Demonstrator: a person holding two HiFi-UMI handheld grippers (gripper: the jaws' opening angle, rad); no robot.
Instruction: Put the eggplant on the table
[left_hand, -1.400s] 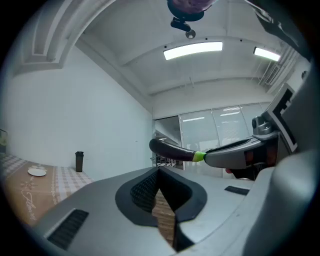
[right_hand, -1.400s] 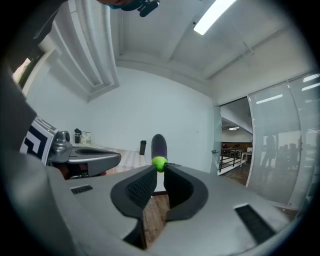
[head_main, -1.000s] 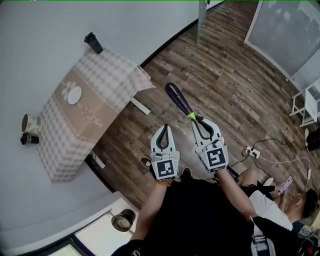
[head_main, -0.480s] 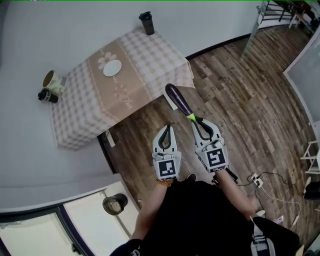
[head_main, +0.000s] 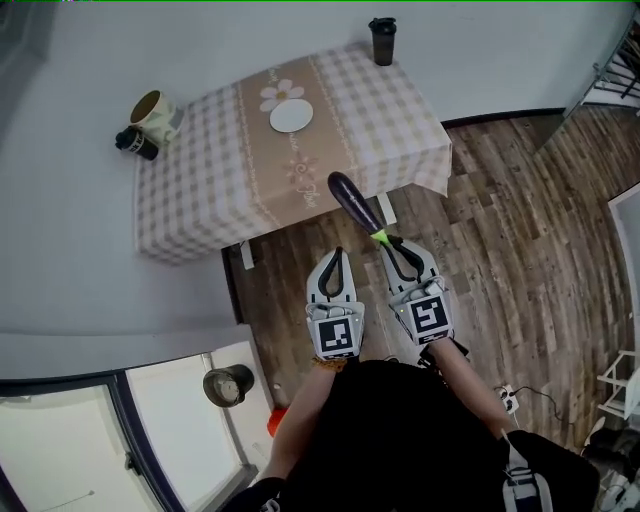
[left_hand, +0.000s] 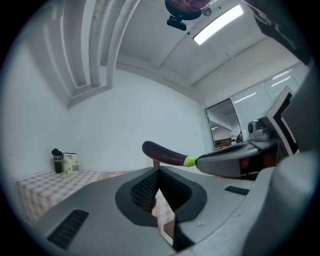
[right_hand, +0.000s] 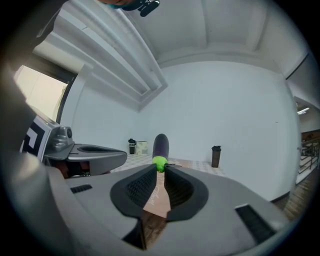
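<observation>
As we turned over the last second, the checked-cloth surface (head_main: 200, 160) swung from the far side of the head view to lie squarely ahead of us, and that was the main change. The eggplant (head_main: 352, 202) kept its place through it all. The right hand-held gripper (head_main: 392, 243) stayed clamped on its green stem end, with the purple body sticking out forward toward the surface.

In the head view its dark tip now lined up with the surface's near edge. It was held up in the air, though, and we could not tell whether it already hung over the cloth or fell short of it. The right gripper view agreed: the eggplant (right_hand: 160, 146) rose from between the closed jaws with the surface beyond it.

The left hand-held gripper (head_main: 335, 256) rode alongside, off the surface, its jaws together on nothing. On the surface a white plate (head_main: 288, 117) sat near the middle, a dark bottle (head_main: 382, 40) at a far corner and a mug (head_main: 150, 107) at another corner.

We judged the approach nearly done. What remained was to reach over the near stretch of cloth, short of the plate, lower the eggplant and let go.
</observation>
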